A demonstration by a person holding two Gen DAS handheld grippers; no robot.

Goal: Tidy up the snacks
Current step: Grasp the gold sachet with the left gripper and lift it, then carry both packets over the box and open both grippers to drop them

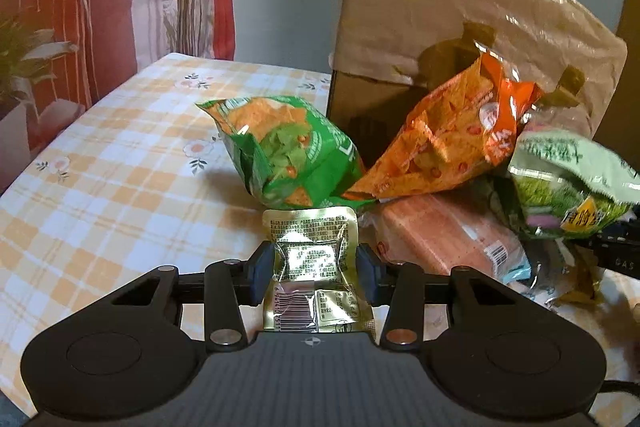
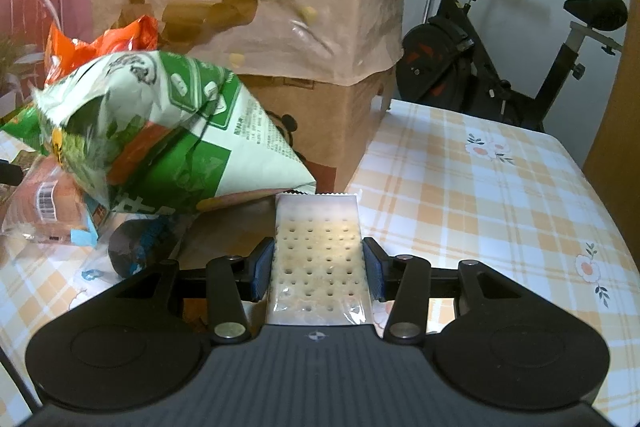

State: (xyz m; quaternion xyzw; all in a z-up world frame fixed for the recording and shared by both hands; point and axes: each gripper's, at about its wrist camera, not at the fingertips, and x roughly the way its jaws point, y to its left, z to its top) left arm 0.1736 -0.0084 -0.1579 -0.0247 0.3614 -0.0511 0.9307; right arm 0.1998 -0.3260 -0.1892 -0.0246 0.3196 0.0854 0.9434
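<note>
My left gripper (image 1: pixel 316 267) is shut on a small gold foil snack packet (image 1: pixel 310 251), held above the checked tablecloth. Beyond it lie a green chip bag (image 1: pixel 280 151), an orange chip bag (image 1: pixel 448 139), a pink wrapped pack (image 1: pixel 440 235) and a pale green bag (image 1: pixel 568 179) in a pile. My right gripper (image 2: pixel 318 267) is shut on a clear-wrapped cracker pack (image 2: pixel 318 251). The pale green bag (image 2: pixel 160 131) sits just left of it, with the orange bag (image 2: pixel 100 43) behind and the pink pack (image 2: pixel 44 203) at the left.
A tall cardboard box draped in brown paper (image 1: pixel 440 7) stands behind the pile; it also shows in the right wrist view (image 2: pixel 280 7). A dark round packet (image 2: pixel 136 247) lies near my right gripper. An exercise bike (image 2: pixel 500 67) stands past the table's far edge. Plants (image 1: pixel 24 67) stand at the left.
</note>
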